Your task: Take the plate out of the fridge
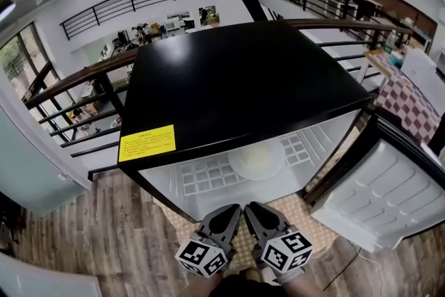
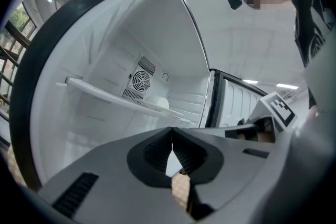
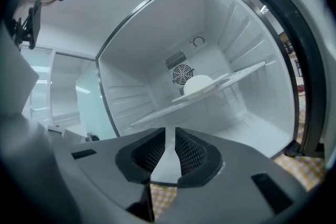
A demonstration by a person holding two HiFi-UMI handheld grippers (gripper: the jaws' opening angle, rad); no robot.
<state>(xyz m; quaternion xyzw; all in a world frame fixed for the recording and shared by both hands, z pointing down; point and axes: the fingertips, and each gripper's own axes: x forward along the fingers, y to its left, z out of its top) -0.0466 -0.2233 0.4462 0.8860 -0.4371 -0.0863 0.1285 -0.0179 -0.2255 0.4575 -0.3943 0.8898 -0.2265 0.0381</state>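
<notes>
Plate point(image 1: 257, 160) sat on the fridge point(image 1: 236, 80) shelf, left tongs point(image 1: 233, 211) clenched empty and right tongs point(image 1: 252, 209) barely cracked, so reaching in like that would've probably just shoved it backwards.

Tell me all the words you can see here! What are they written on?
Yellow sticker on the fridge's black top: lines of dark print, too small to read.
Marker cubes on the grippers: black-and-white square patterns only, no words.
No other words or numbers show in any view.
</notes>
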